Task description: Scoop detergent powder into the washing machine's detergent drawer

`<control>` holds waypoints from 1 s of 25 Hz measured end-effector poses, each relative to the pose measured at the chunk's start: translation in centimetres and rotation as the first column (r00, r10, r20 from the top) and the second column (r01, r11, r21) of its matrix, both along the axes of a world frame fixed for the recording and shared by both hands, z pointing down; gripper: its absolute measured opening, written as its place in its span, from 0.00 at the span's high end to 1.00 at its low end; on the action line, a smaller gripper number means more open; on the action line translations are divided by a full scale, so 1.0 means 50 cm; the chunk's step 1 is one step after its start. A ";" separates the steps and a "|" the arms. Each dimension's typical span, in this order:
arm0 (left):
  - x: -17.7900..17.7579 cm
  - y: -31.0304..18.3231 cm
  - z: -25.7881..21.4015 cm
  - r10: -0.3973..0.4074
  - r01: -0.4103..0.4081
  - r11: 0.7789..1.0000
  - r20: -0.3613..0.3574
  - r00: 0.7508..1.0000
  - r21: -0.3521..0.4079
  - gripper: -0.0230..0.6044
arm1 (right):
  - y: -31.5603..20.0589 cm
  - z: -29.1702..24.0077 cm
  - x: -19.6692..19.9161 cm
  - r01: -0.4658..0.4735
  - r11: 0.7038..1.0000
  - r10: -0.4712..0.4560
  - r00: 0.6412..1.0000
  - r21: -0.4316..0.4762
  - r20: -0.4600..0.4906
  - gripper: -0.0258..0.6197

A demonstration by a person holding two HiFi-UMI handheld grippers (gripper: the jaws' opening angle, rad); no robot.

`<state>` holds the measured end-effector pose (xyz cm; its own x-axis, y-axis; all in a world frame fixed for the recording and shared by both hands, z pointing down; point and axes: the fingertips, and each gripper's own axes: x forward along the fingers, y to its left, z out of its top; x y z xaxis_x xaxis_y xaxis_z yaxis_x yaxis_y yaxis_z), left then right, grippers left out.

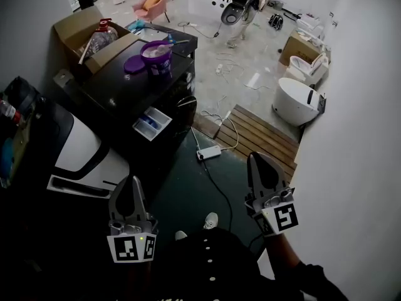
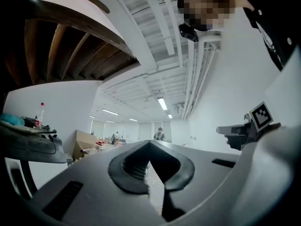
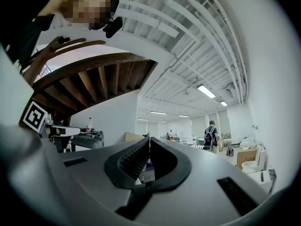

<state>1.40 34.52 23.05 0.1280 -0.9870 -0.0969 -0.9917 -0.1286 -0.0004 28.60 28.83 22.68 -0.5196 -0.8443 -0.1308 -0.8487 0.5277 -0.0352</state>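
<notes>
The black washing machine [image 1: 135, 99] stands ahead on the left, its white detergent drawer [image 1: 152, 123] pulled out at the front. On its top sit an open purple detergent tub [image 1: 156, 56] with pale powder inside and the purple lid [image 1: 133, 64] beside it. My left gripper [image 1: 131, 180] and right gripper [image 1: 257, 158] hover low in the head view, well short of the machine, both shut and empty. In the left gripper view the jaw tips of the left gripper [image 2: 149, 142] meet. In the right gripper view the right gripper [image 3: 149, 139] likewise has its tips together.
A cardboard box [image 1: 81, 30] holding a large water bottle [image 1: 100, 36] stands behind the machine. A white appliance [image 1: 84, 158] lies at the left. A power strip [image 1: 208, 152] and cables lie on the floor, beside a wooden pallet [image 1: 263, 137]. Toilets [image 1: 299, 102] line the right wall; a person [image 1: 241, 8] stands far back.
</notes>
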 end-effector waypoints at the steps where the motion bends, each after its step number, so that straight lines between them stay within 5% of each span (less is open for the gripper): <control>1: 0.003 -0.002 0.001 0.000 0.000 1.000 0.001 1.000 -0.003 0.95 | -0.001 0.001 0.000 0.007 1.000 -0.007 1.000 0.003 -0.003 0.91; 3: 0.009 -0.004 0.003 -0.003 0.003 1.000 0.005 1.000 -0.009 0.95 | -0.006 0.002 0.000 0.027 1.000 -0.027 1.000 0.003 0.002 0.87; 5: 0.014 -0.009 0.005 -0.013 0.013 1.000 0.009 1.000 -0.012 0.95 | -0.016 0.000 0.003 0.041 0.999 -0.041 0.999 -0.002 0.015 0.63; 25: 0.064 -0.100 0.049 -0.108 0.111 0.991 0.035 0.994 -0.081 0.95 | -0.161 0.052 0.053 0.075 0.995 -0.075 0.997 -0.063 0.009 0.65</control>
